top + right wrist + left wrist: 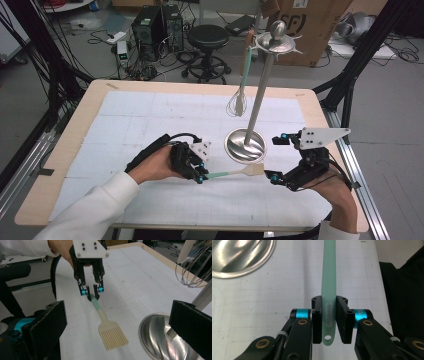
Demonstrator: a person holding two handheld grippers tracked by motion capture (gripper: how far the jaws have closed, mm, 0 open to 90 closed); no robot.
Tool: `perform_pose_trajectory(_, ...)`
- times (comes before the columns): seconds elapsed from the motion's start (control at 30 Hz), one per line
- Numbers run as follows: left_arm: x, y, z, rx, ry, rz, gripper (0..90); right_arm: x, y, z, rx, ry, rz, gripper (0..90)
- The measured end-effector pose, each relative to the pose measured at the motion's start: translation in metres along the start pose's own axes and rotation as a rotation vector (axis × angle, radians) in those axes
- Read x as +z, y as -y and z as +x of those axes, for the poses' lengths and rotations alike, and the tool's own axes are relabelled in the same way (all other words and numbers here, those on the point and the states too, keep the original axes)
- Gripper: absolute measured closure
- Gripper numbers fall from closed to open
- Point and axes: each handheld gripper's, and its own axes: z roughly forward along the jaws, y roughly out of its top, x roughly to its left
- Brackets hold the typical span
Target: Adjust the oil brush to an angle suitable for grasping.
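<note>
Left tongs (201, 176) are clamping the mint-green handle end of the basting brush (235, 173), lying low over the worktop (150, 115). The left gripper view is showing a hang hole and embossed logo on the handle; the right gripper view is showing the cream bristle comb. The brush's long axis is pointing from the left tongs toward the right tongs (274, 159), which are standing wide apart, empty, beside the steel stand base (245, 145).

Even, bright overhead light; glare on the steel base (239, 257); soft shadows on the surface (150, 115); nearby jaws slightly blurred.
</note>
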Motion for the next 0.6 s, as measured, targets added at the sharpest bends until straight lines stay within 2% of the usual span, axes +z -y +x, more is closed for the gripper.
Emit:
perform_pose_trajectory(0.27,0.027,-0.008,0.001,0.011,0.014,-0.017,76.6,0.000,0.002,0.000,0.007,-0.001,-0.001,0.2)
perform_pose_trajectory(0.33,0.033,-0.009,0.002,0.014,-0.001,-0.017,76.5,0.000,0.002,0.000,0.011,0.001,0.003,0.2)
perform_pose_trajectory(0.43,0.039,-0.011,0.004,0.010,0.000,-0.032,76.6,0.001,0.002,-0.001,0.009,0.002,0.002,0.2)
perform_pose_trajectory(0.6,0.046,-0.010,0.005,0.010,0.005,-0.007,76.5,0.001,0.003,-0.001,0.012,-0.001,0.004,0.2)
